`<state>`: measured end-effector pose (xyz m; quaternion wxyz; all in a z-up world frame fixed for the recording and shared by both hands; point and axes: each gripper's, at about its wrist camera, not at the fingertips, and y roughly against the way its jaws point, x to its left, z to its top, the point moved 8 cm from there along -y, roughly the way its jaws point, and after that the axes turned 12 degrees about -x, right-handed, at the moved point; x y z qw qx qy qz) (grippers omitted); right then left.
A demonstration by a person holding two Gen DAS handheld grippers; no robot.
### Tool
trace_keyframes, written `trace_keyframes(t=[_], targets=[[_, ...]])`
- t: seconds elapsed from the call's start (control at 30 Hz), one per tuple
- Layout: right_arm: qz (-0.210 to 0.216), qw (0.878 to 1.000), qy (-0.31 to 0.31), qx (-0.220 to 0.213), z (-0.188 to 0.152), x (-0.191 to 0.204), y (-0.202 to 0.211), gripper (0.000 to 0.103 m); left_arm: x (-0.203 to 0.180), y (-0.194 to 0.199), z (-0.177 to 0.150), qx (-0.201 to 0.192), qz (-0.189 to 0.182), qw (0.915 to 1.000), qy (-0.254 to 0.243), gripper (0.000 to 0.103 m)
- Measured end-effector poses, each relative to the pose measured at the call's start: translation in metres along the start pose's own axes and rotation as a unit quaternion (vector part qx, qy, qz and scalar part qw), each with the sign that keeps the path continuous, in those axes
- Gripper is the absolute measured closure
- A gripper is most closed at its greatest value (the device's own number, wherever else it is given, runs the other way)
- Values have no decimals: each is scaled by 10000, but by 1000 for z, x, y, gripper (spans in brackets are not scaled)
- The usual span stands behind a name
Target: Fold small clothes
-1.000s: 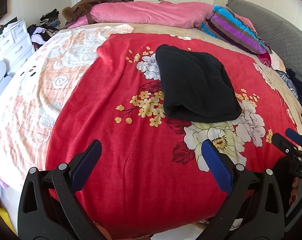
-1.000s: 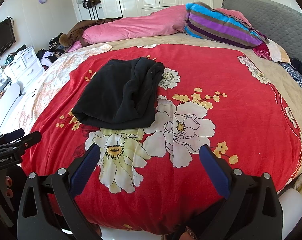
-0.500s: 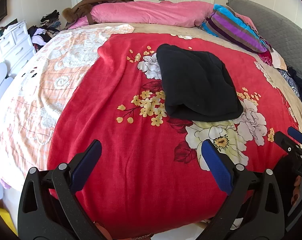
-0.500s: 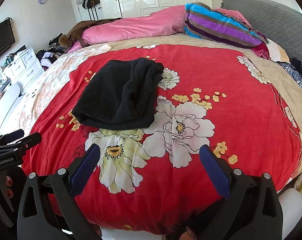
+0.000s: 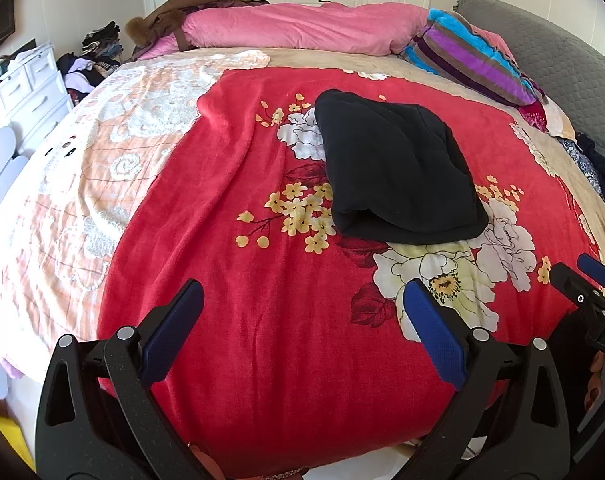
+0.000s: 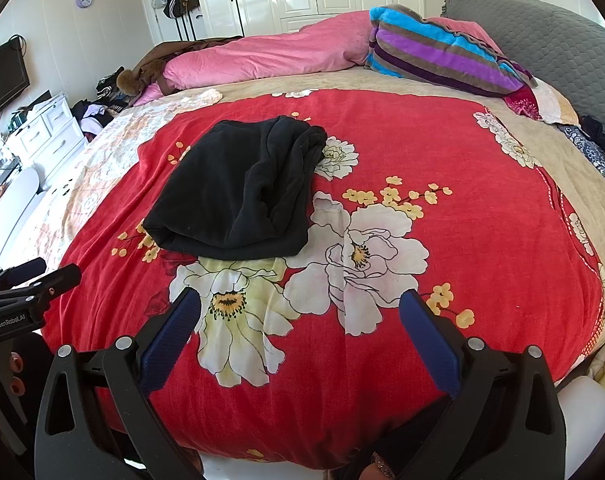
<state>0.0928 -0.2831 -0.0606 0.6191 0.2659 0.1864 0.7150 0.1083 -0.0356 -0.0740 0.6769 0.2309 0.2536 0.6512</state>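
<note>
Black garment [image 5: 398,168] is judged already folded on bed [image 5: 262,340]; left tool [image 5: 302,328] and right tool [image 6: 298,328] are held spread, empty; little is judged left.

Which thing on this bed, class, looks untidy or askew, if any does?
The black garment lies folded on the red floral blanket, but its far right edge is bunched into uneven ridges, and it sits at a slant to the blanket's edge. Nothing looks spilled or damaged.
</note>
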Motion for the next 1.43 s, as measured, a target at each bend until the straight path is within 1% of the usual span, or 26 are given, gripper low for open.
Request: trace_keyframes(t=[0.23,0.8,0.9,1.0,1.07,1.1,1.13,1.2,1.23,1.27,1.3,1.33,1.37,1.4,1.43], targets=[[-6,10000,7,3,0,0,0,4,1,0,-1,36,-28,10000,44,9],[-39,10000,-1,-8,4,-7,1,4,2,0,0,6,115,9999,-42,9],[-80,9999,-64,-20,7,-13,1,4,3,-1,0,31,206,9997,-81,9],[-242,9994,-216,-122,10,-21,10,4,13,-1,2,45,347,9994,-56,9],[-434,9978,-374,-336,18,-32,23,4,24,0,4,71,333,9993,140,9],[-590,9959,-481,-492,24,-44,33,4,33,-1,6,72,369,9989,263,9],[-795,9927,-592,-681,32,-61,47,4,51,-2,10,71,487,9978,438,9],[-1343,9809,-932,-1054,43,-110,77,4,88,-7,17,95,741,9943,767,9],[-1650,9729,-1137,-1157,43,-138,89,4,106,-10,18,125,850,9923,889,9],[-1928,9645,-1337,-1209,39,-163,100,4,138,-16,21,161,1090,9879,1089,9],[-2362,9497,-1654,-1220,29,-204,114,4,171,-20,24,148,1390,9817,1294,9],[-2784,9343,-1913,-1138,13,-241,123,4,195,-23,26,141,1604,9771,1391,9],[-3403,9090,-2244,-874,-16,-290,134,4,234,-29,27,157,2002,9684,1478,9],[-3806,8881,-2500,-631,-40,-321,141,4,262,-33,27,182,2324,9604,1528,9],[-4195,8621,-2818,-385,-70,-355,150,4,300,-39,27,238,2671,9496,1625,9]])
